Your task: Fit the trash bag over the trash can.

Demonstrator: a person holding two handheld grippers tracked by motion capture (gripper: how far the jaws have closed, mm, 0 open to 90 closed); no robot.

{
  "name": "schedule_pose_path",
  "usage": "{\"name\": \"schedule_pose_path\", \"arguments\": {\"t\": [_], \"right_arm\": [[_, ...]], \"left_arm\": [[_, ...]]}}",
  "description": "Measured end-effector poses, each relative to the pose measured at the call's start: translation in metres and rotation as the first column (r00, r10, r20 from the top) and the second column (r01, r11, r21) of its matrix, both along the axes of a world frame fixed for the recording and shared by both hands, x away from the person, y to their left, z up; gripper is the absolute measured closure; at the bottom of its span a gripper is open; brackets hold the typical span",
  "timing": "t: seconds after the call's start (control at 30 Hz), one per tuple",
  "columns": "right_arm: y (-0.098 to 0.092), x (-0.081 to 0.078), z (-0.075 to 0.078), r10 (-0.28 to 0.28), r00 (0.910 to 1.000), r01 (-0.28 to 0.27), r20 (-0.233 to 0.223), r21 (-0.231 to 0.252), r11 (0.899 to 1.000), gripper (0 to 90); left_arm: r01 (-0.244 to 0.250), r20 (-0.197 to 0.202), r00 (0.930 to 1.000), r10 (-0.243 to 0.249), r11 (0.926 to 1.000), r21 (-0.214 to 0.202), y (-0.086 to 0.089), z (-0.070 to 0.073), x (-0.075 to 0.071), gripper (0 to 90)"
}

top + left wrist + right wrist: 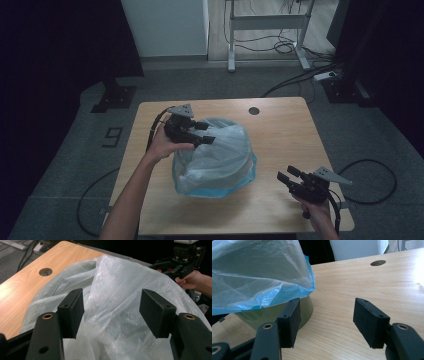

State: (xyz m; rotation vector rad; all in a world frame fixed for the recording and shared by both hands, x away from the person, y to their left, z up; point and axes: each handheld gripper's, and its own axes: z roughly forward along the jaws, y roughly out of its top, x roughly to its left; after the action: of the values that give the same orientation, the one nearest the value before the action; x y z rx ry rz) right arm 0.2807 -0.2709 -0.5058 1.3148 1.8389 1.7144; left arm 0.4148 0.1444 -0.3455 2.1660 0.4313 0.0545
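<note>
Two grippers are on this one, and neither has a grip on anything yet. The job looks like fitting a plastic bag (217, 150) over a round bin (287, 312) that sits mid-table, slightly toward the person's side. The bag is a pale translucent film with a blue edge, already draped over the top of the bin and bunched up loose. In the right gripper view the bin's greenish wall peeks out just under the blue hem.

The left gripper (204, 133) hovers over the far left part of the bag, jaws apart, with crinkled film sitting between the pads but not pinched as far as the left gripper view shows. The right gripper (289, 177) hangs near the front right corner of the table (280, 125), well clear of the bag, jaws also apart and nothing but bare wood between them.

Best guess at the step: lining up to grab the liner and pull it down around the rim. Next move probably needs the left jaws to close on a fold of film, and the right one to come in to the hem.

Nothing much blocks the way. A cable hole (254, 110) sits near the far edge, and cables (295, 75) trail on the floor beyond.
</note>
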Motion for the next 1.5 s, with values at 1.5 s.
{"name": "schedule_pose_path", "arguments": {"t": [1.5], "right_arm": [[0.001, 0.001, -0.004, -0.006, 0.9999, 0.005, -0.013, -0.007, 1.0, 39.5]], "left_arm": [[0.038, -0.044, 0.9986, -0.029, 0.9753, 0.217, -0.015, -0.008, -0.008, 40.7]]}}
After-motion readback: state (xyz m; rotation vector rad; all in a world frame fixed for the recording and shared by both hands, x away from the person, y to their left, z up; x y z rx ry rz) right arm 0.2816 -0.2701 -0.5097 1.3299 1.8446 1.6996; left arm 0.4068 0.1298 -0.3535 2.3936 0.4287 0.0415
